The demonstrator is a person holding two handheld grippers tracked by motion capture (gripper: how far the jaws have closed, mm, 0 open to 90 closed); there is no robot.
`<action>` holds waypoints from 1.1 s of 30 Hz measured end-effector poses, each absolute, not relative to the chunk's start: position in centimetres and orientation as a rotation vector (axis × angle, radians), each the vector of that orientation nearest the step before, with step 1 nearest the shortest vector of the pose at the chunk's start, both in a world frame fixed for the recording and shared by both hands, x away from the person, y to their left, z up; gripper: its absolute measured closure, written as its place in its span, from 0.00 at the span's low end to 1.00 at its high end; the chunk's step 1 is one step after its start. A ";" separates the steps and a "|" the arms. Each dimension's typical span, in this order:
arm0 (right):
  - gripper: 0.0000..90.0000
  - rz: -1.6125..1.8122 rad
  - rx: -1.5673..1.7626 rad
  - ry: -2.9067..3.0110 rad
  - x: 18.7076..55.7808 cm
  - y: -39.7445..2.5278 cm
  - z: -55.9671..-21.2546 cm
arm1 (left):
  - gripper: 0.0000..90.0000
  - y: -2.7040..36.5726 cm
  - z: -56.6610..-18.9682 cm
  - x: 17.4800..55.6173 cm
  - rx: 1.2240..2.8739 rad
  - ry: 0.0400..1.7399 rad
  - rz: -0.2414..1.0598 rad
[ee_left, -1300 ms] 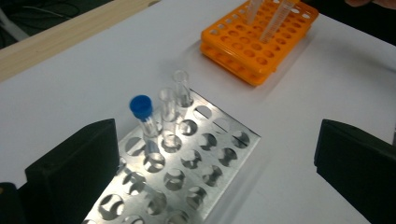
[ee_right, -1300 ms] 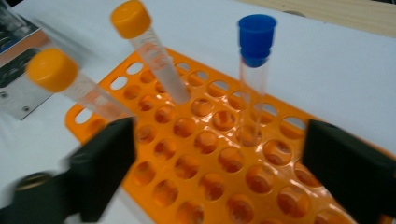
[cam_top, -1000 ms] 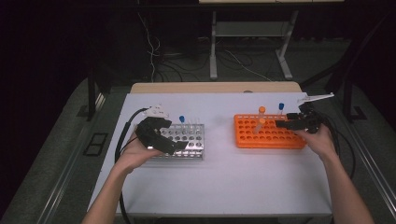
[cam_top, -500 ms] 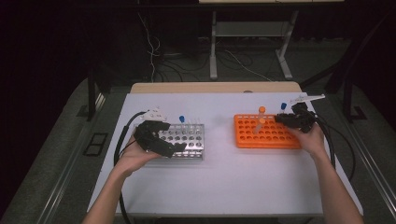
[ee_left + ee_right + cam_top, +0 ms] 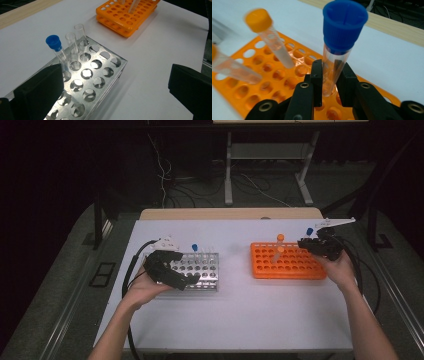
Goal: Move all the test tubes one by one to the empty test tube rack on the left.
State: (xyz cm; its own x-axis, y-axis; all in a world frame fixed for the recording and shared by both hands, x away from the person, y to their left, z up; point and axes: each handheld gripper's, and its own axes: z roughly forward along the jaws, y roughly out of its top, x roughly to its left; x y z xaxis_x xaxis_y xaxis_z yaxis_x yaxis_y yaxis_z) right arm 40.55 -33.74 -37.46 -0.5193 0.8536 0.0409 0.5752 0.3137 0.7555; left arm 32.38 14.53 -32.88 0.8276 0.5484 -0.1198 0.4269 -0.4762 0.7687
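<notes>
Right gripper view: a blue-capped tube (image 5: 338, 50) stands nearly upright between the two black jaws of the right hand-held gripper (image 5: 329, 82), which pinch its clear lower body just above the orange rack (image 5: 287, 82). The tube's tip hangs over the rack's holes near its far right end. Two orange-capped tubes (image 5: 269, 35) lean in the same rack, farther along.

In the high view the right hand-held gripper (image 5: 320, 245) sits at the orange rack's right end. Well apart on the white tabletop (image 5: 240, 315), the left hand-held gripper (image 5: 175, 272) hovers over the near left part of the metal rack (image 5: 92, 80), its jaws spread wide. That rack holds another blue-capped tube (image 5: 56, 48) and two uncapped clear tubes (image 5: 75, 40) along its back row.
</notes>
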 end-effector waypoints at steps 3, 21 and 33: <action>0.84 1.057 1.254 2.223 39.7 -33.8 -36.3 | 0.00 14.4 -32.8 32.3 2.142 0.709 0.178; 0.84 1.134 1.066 2.359 33.2 -31.3 -32.7 | 0.00 12.8 -31.8 31.6 2.178 0.640 0.175; 0.84 1.136 0.902 2.529 29.9 -27.1 -32.7 | 0.00 10.8 -31.1 31.0 2.210 0.551 0.154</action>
